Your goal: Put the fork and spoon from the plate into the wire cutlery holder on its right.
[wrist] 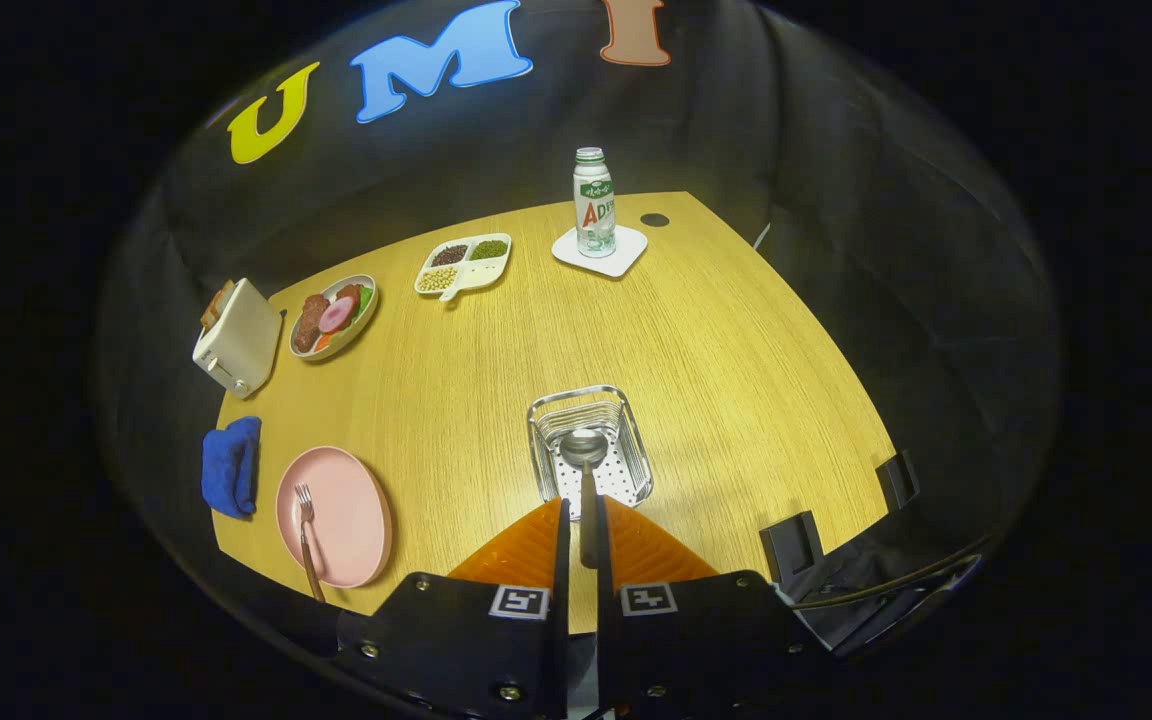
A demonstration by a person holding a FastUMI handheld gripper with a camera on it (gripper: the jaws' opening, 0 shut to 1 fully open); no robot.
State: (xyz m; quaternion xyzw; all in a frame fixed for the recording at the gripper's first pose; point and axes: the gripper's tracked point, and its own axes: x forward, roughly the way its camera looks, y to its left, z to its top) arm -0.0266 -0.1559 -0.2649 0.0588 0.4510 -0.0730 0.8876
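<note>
My gripper [584, 525] is shut on the handle of a metal spoon [584, 450], which points forward from between the fingers. The spoon's bowl hangs over the wire cutlery holder [636, 440], a small chrome basket with a perforated bottom just ahead of the fingers. Whether the spoon touches the holder I cannot tell. To the left of the fingers a pink plate [348, 515] lies near the table's front edge. A fork [306, 530] with a brown handle lies across the plate's left side, tines pointing away.
A blue cloth [232, 465] lies left of the plate, a white toaster [234, 338] behind it. Further back stand a food bowl [334, 316], a divided white dish [464, 264] and a bottle [594, 203] on a white coaster. Black clamps [791, 545] grip the table's right edge.
</note>
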